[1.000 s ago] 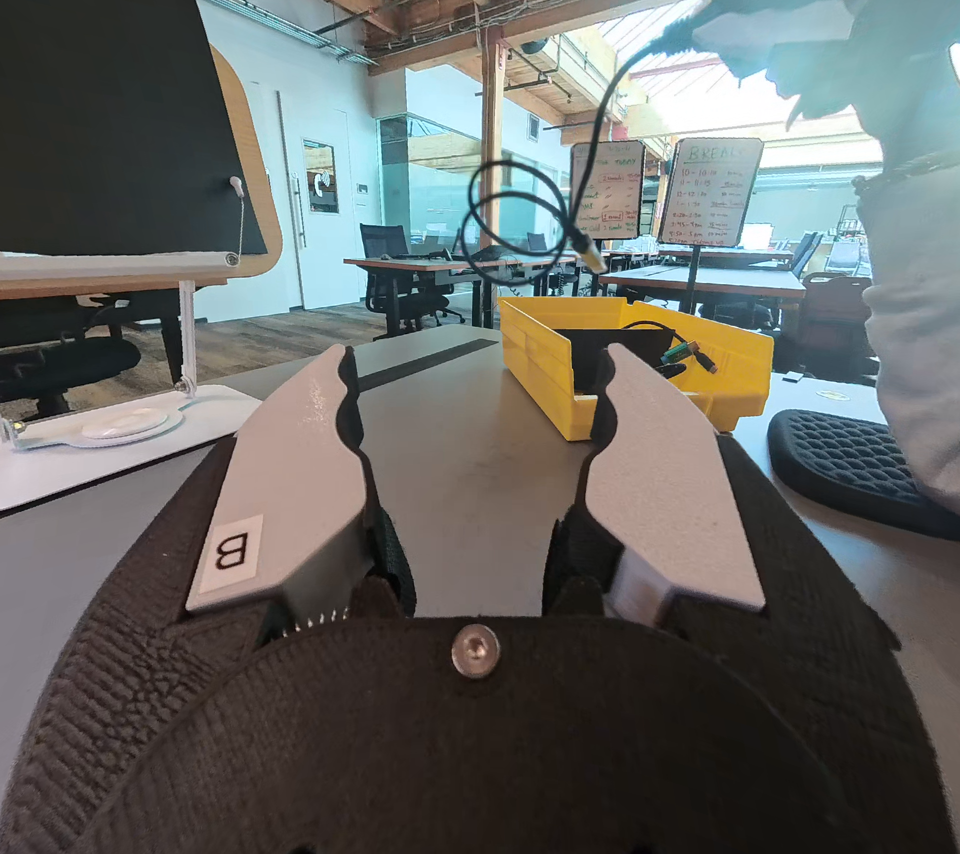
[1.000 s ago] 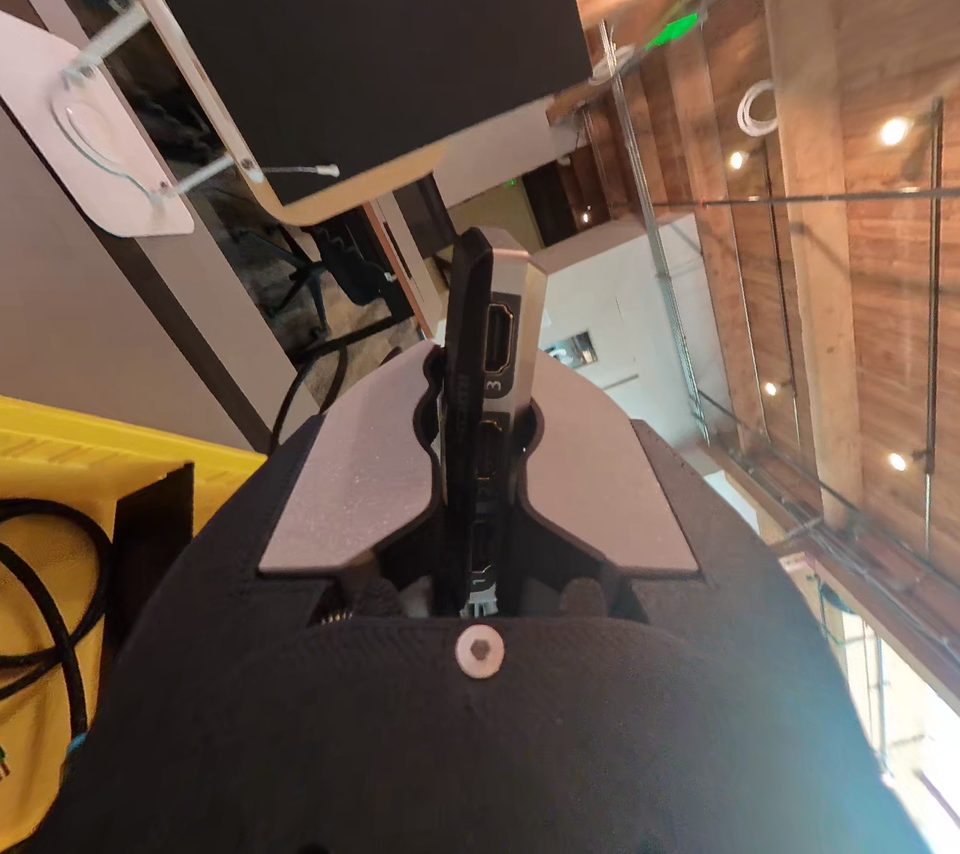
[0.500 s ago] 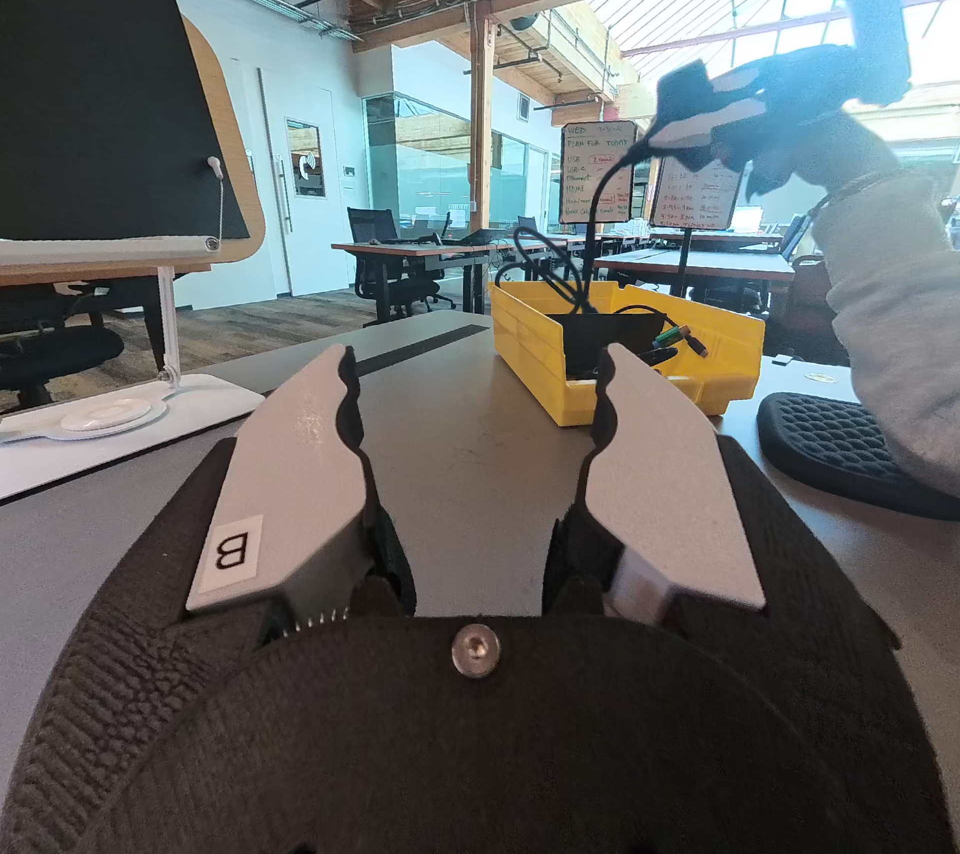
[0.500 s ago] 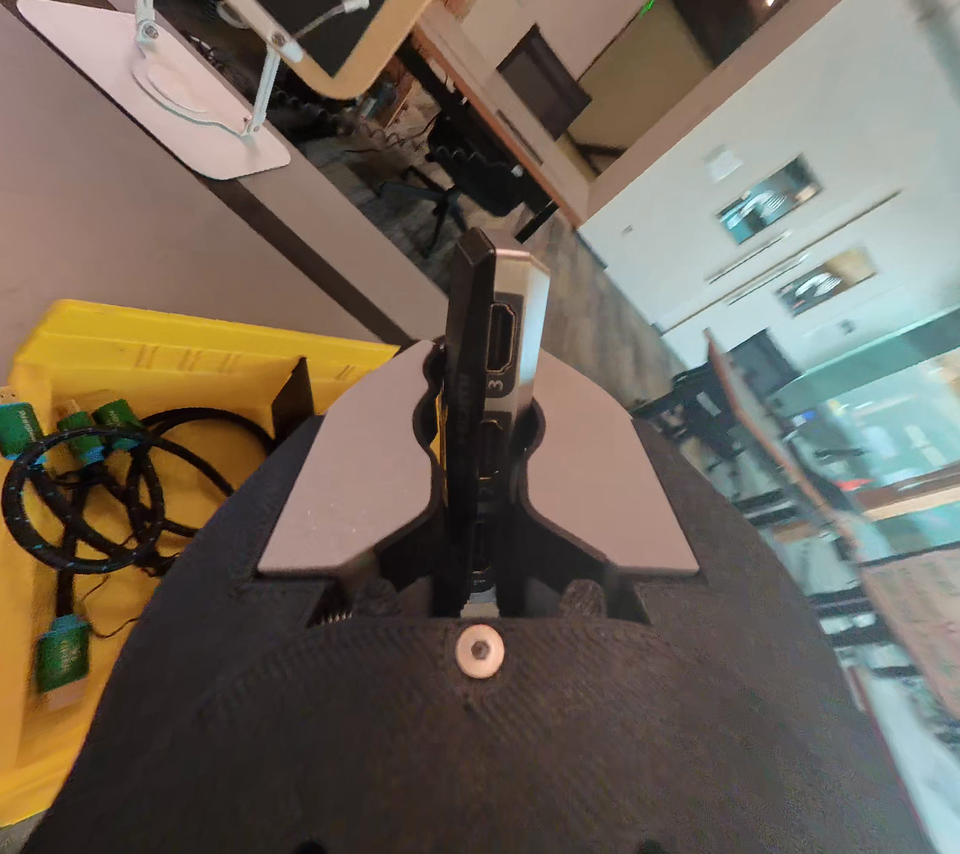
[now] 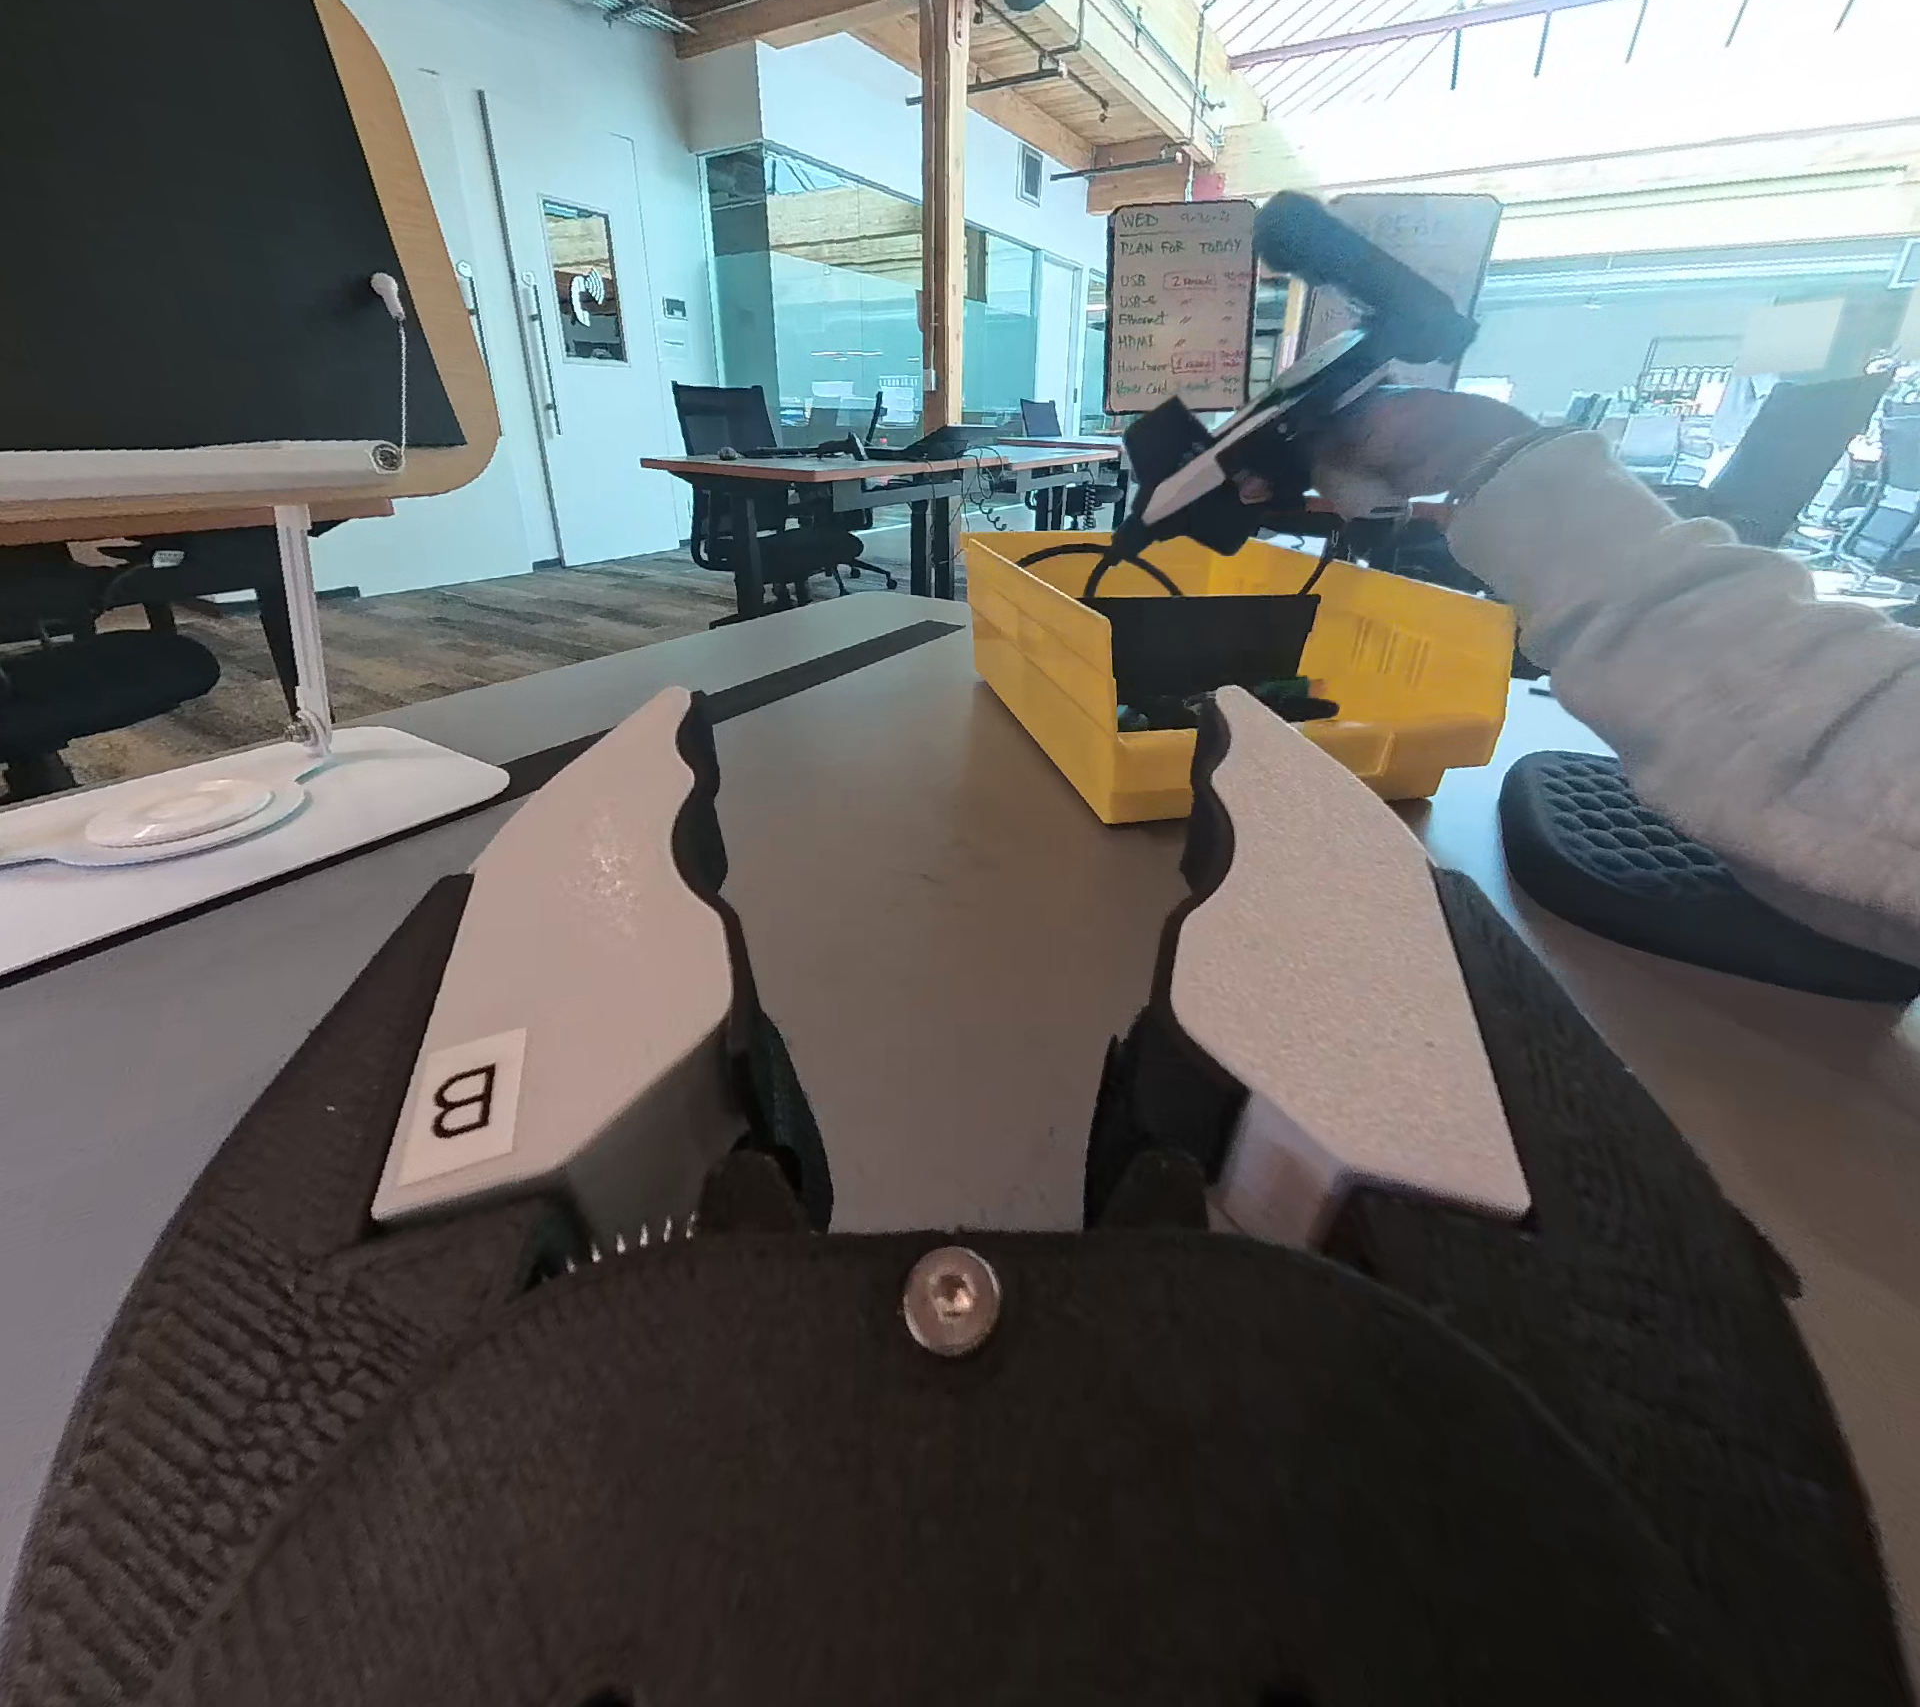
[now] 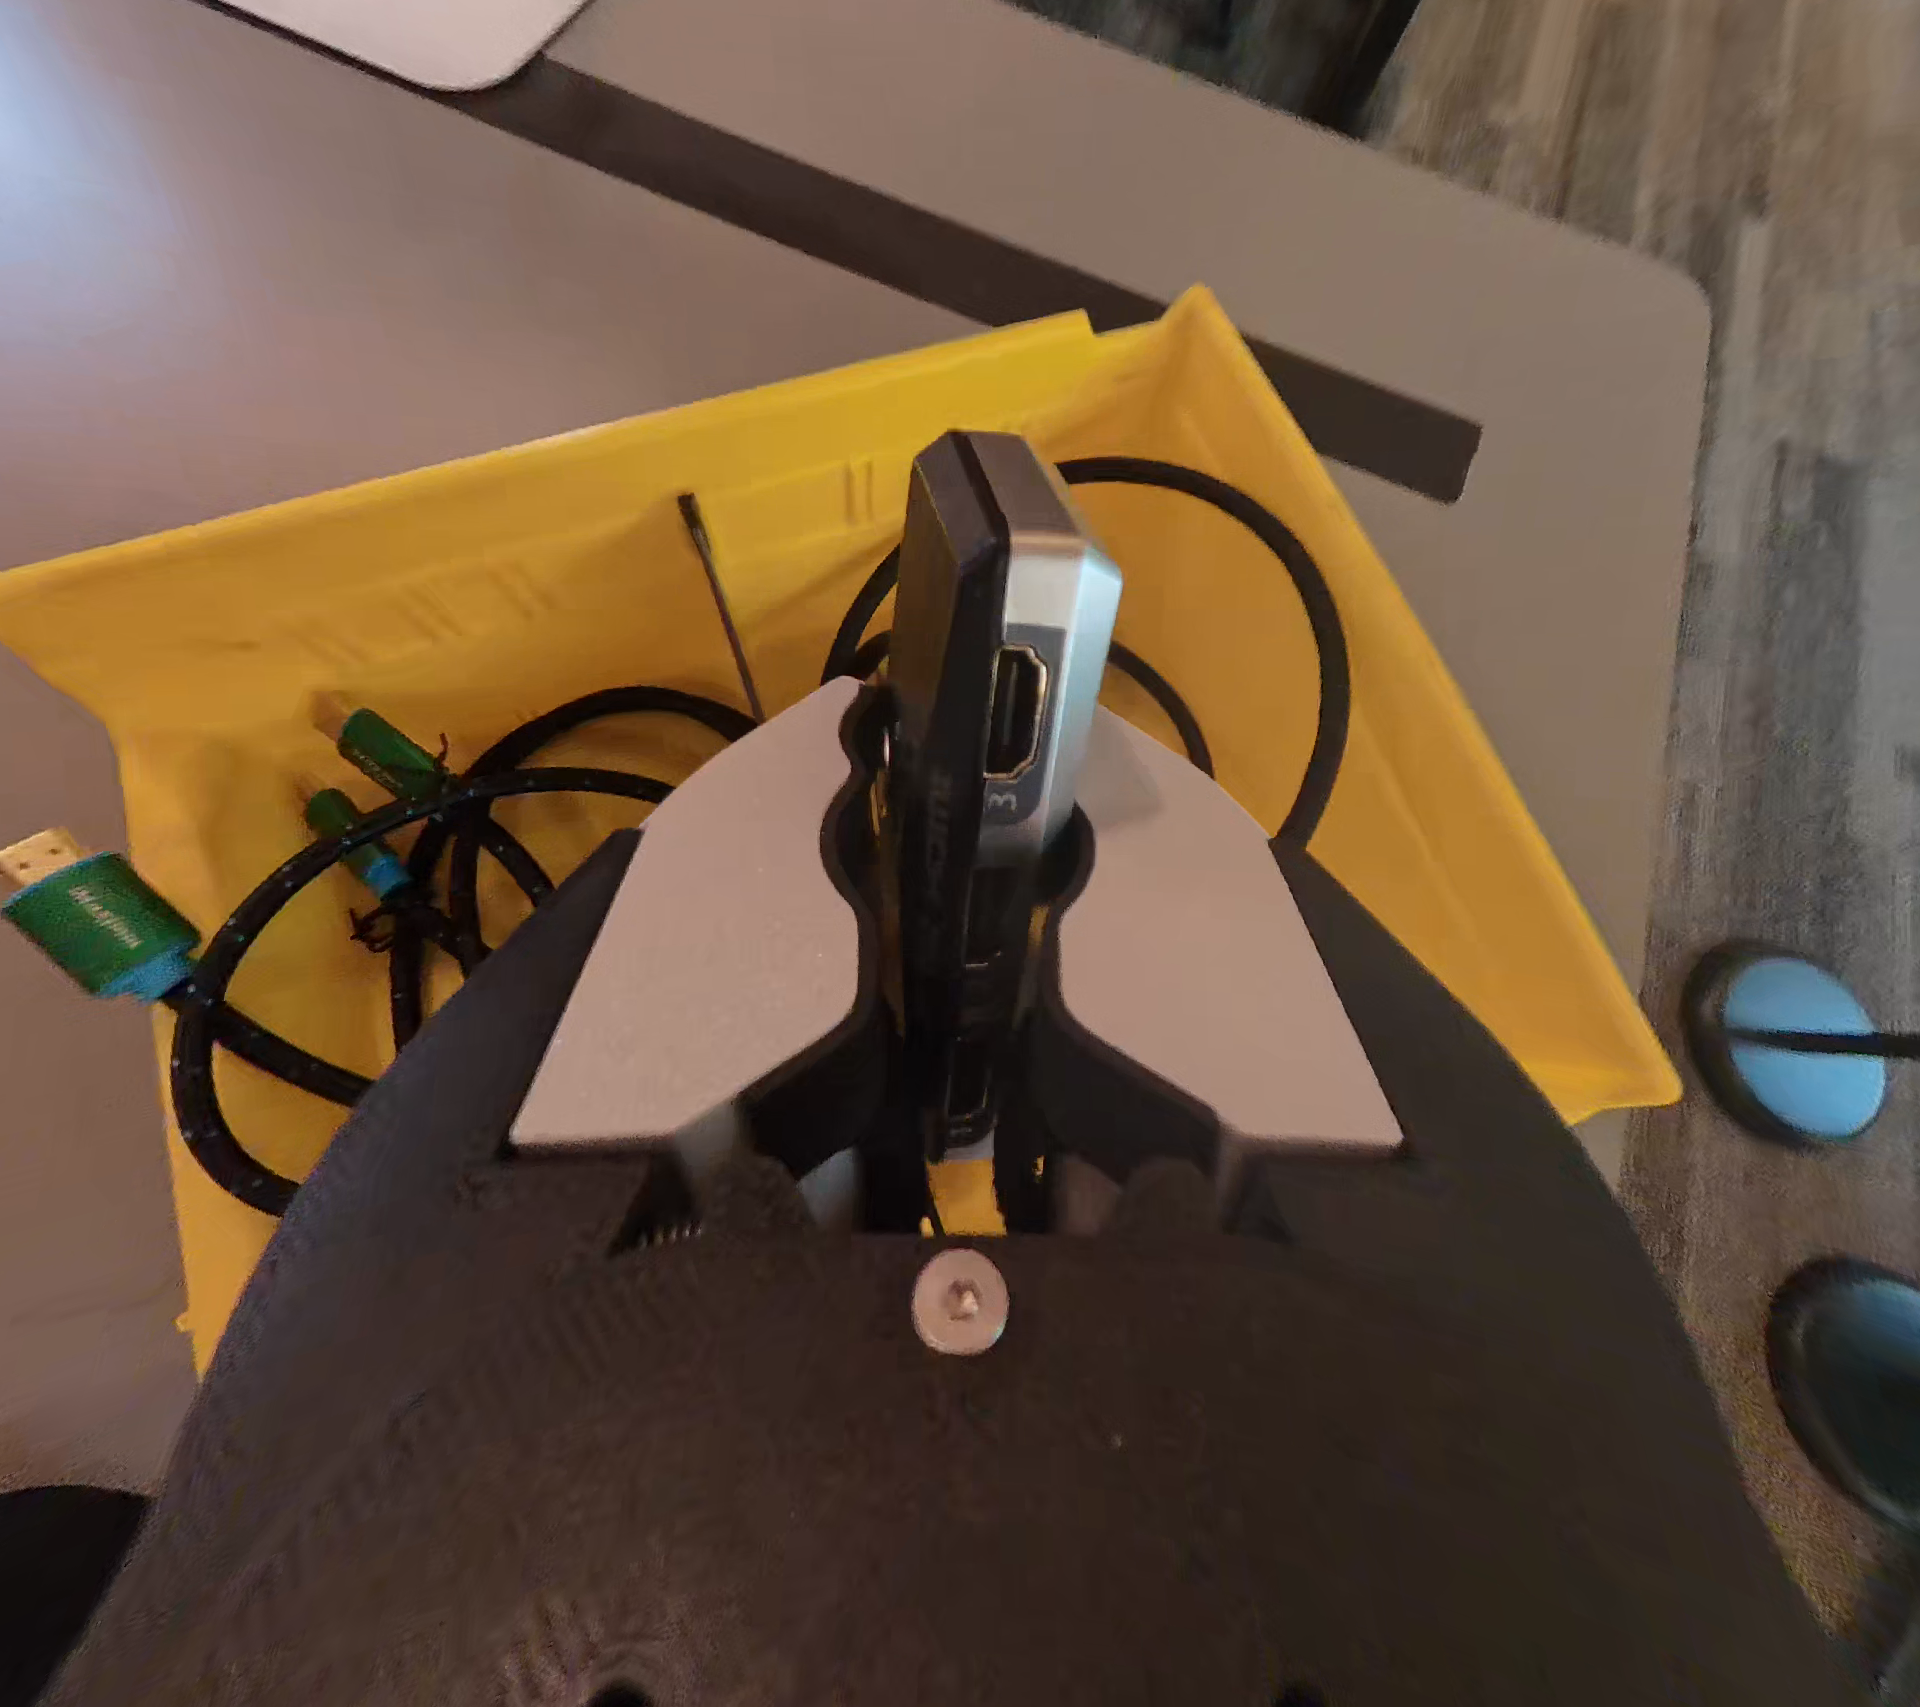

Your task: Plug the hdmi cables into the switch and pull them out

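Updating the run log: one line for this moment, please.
left gripper: open, empty, over table | right gripper: shut on switch, above yellow bin | hdmi cables: in bin, unplugged

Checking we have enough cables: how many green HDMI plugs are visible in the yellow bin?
3: one large plug at the bin's left edge, two smaller-looking ones farther in. Others may hide under the right gripper.

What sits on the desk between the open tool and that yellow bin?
Nothing: in the left wrist view, only bare grey desk stretches from the open left tool to the yellow bin.
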Motion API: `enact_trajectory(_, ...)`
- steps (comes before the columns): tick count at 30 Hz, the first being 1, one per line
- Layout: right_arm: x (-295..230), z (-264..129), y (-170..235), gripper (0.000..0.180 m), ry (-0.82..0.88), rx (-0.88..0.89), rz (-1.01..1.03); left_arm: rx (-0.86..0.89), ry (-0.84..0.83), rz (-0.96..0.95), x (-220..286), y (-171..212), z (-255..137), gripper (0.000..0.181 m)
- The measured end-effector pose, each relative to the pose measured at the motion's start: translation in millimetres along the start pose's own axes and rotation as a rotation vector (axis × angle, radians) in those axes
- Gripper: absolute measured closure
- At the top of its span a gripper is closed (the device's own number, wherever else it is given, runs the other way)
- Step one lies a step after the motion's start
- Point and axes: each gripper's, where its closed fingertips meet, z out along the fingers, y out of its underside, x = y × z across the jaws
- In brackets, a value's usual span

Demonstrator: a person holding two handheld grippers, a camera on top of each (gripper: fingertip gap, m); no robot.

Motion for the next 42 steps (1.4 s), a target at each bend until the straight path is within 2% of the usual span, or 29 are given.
enact_trajectory(6,-2,27,36,0.147,0.014,-0.242,-0.027,-0.009,0.007,-0.002,1,2,1,0.094)
enact_trajectory(8,3,29,41,0.133,0.058,-0.288,-0.069,-0.011,0.011,-0.002,2,2,1,0.094)
enact_trajectory(10,10,27,34,0.119,0.112,-0.254,-0.121,-0.01,0.012,-0.003,2,2,1,0.094)
enact_trajectory(13,24,9,17,0.081,0.206,-0.161,-0.102,-0.013,0.013,-0.005,2,2,1,0.094)
enact_trajectory(15,34,-10,11,0.07,0.258,-0.113,-0.065,-0.018,0.016,-0.007,3,4,1,0.094)
enact_trajectory(17,48,-33,12,0.066,0.334,-0.074,-0.017,-0.025,0.016,-0.003,3,5,1,0.094)
enact_trajectory(19,64,-55,23,0.072,0.398,-0.063,0.07,-0.032,0.017,-0.001,3,6,2,0.094)
enact_trajectory(23,84,-76,64,0.105,0.399,-0.088,0.294,-0.054,0.016,-0.001,3,11,2,0.094)
enact_trajectory(29,76,-55,90,0.123,0.205,-0.074,0.448,-0.082,0.021,0.009,4,16,3,0.094)
enact_trajectory(30,73,-49,90,0.132,0.178,-0.077,0.441,-0.085,0.022,0.01,5,16,3,0.094)
enact_trajectory(31,67,-43,90,0.151,0.139,-0.08,0.429,-0.088,0.022,0.012,5,17,3,0.094)
enact_trajectory(36,63,-18,79,0.155,0.14,-0.031,0.328,-0.108,0.015,0.022,4,20,4,0.095)
enact_trajectory(42,11,25,42,0.157,-0.1,-0.041,0.36,-0.064,-0.011,0.071,1,11,2,0.097)
